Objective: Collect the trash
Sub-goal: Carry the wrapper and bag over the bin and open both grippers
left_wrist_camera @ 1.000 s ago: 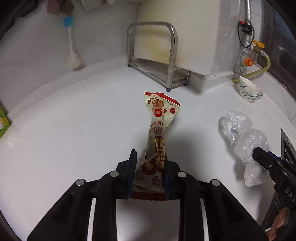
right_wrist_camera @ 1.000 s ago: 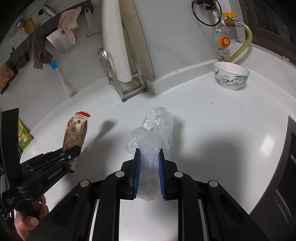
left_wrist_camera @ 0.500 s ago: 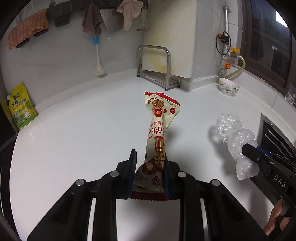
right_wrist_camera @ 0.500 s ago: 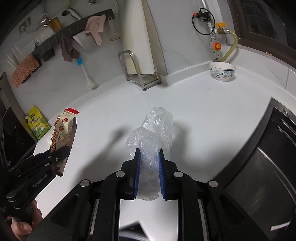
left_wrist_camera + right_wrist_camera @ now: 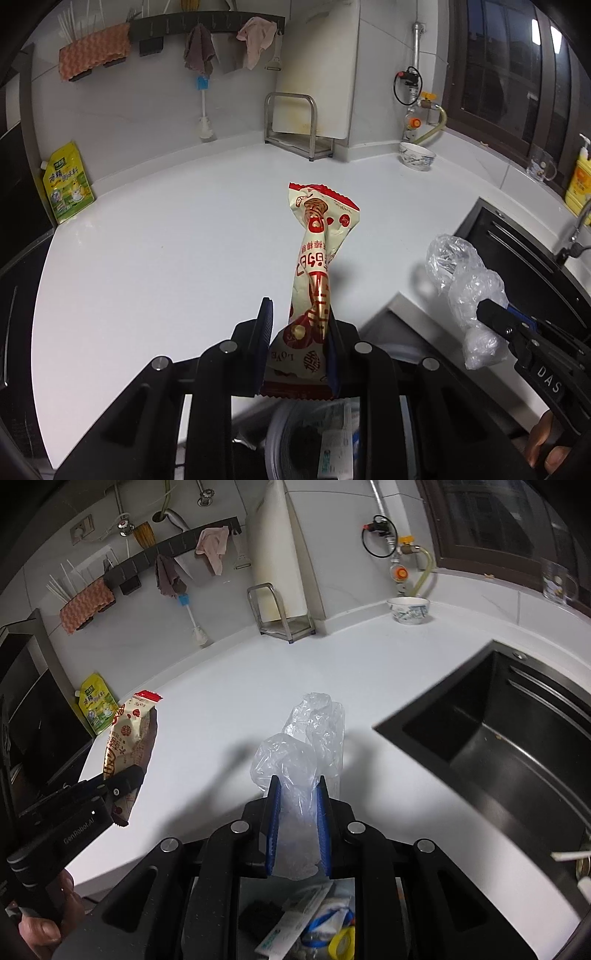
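White surface (image 5: pixel 166 258): the largest element, filling the middle of both views, with no loose litter visible on it. Black sink (image 5: pixel 498 746): recessed at 3 o'clock in the right wrist view. Trash bin (image 5: pixel 306 919): seen past the near edge of the surface at 6 o'clock, directly beneath both tools, already holding packets and wrappers.

Left hand-held gripper (image 5: pixel 297 347): clamped on the lower end of a snack wrapper (image 5: pixel 317 266), which stands upright, cream with red print, lifted clear of the surface. Right hand-held gripper (image 5: pixel 297 827): clamped on a crumpled clear plastic bag (image 5: pixel 303 738), likewise raised, at 3 o'clock of the wrapper in the left wrist view.

Bowl (image 5: pixel 417 160), at 1 o'clock near the wall; yellow pouch (image 5: pixel 66 182), at 9 o'clock against the wall. Neither reads as litter.

Progress, as judged: both pieces are picked up and positioned over the bin; releasing them into it remains, after which the collection appears close to finished.
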